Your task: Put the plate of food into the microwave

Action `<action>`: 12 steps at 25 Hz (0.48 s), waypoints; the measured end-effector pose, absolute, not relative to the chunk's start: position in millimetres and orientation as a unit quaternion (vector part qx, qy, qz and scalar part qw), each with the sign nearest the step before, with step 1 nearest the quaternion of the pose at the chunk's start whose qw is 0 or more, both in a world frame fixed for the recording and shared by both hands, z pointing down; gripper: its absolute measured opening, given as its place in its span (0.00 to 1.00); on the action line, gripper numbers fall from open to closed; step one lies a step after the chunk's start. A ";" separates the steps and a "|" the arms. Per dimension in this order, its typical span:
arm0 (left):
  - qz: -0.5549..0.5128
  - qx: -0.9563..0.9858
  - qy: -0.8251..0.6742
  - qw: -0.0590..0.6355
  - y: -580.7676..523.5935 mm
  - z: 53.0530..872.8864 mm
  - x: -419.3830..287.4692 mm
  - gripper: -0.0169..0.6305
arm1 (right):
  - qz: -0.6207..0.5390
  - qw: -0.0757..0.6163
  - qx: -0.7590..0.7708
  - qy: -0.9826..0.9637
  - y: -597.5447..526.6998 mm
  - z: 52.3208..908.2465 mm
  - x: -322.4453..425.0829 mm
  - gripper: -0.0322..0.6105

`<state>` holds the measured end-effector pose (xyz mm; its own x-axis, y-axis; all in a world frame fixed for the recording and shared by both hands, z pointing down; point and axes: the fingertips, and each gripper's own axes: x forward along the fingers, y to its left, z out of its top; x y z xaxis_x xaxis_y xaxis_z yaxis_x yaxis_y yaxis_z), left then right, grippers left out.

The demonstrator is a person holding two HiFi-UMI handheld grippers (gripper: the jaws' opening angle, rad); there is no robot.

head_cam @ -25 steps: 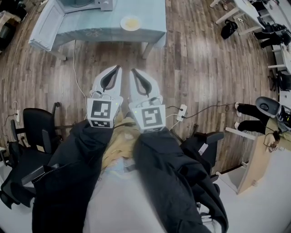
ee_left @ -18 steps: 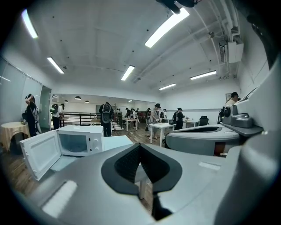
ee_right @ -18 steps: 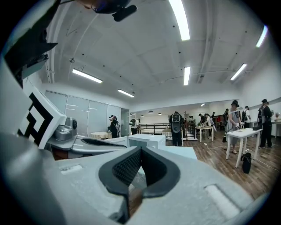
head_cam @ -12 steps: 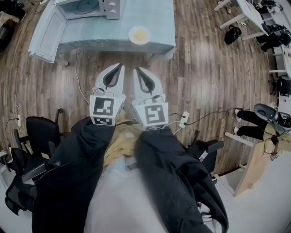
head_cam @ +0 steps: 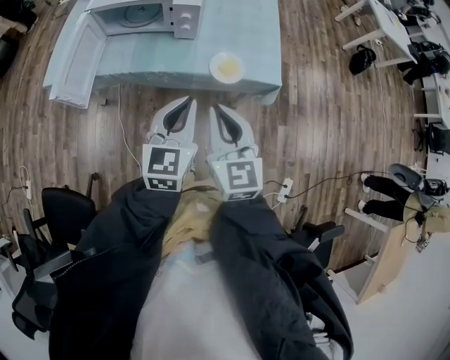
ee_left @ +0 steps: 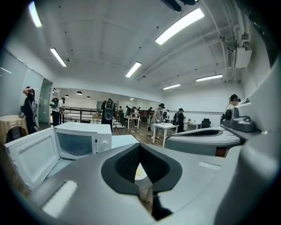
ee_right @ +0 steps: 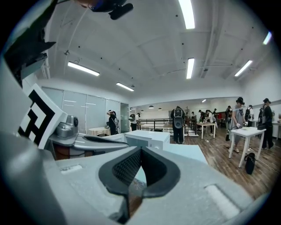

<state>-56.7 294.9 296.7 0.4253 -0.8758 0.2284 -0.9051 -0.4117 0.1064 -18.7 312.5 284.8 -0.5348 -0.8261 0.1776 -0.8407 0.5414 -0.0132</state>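
A white plate of yellow food [head_cam: 227, 67] sits near the front edge of the table [head_cam: 148, 63] under a light blue cloth. The white microwave [head_cam: 144, 15] stands at the back left of that table, its door [head_cam: 76, 60] swung wide open to the left. My left gripper [head_cam: 188, 101] and right gripper [head_cam: 213, 110] hover side by side over the wooden floor, short of the table, both shut and empty. In the left gripper view the microwave [ee_left: 81, 139] shows its empty cavity, and the plate [ee_left: 139, 172] peeks between the closed jaws. The right gripper view shows the microwave [ee_right: 147, 139] ahead.
Black office chairs [head_cam: 63, 211] stand to my left and right [head_cam: 320, 228]. A power strip [head_cam: 283, 190] with cables lies on the floor at the right. Several people and white tables [ee_left: 164, 128] fill the room beyond. A seated person's legs [head_cam: 383, 190] show at far right.
The table, microwave and plate have come nearer in the head view as both grippers advanced together toward the table. Both stay shut and empty.
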 end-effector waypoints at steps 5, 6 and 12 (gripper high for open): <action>0.073 0.837 -0.532 0.102 276.4 302.6 -70.2 0.02 | 0.051 0.088 0.471 -0.876 296.4 291.7 -34.1 0.04; 0.074 0.837 -0.532 0.105 274.7 304.1 -71.0 0.02 | 0.054 0.091 0.471 -0.876 294.5 293.3 -34.4 0.04; 0.078 0.832 -0.536 0.121 265.6 317.4 -69.6 0.02 | 0.066 0.105 0.465 -0.877 285.5 307.2 -30.8 0.04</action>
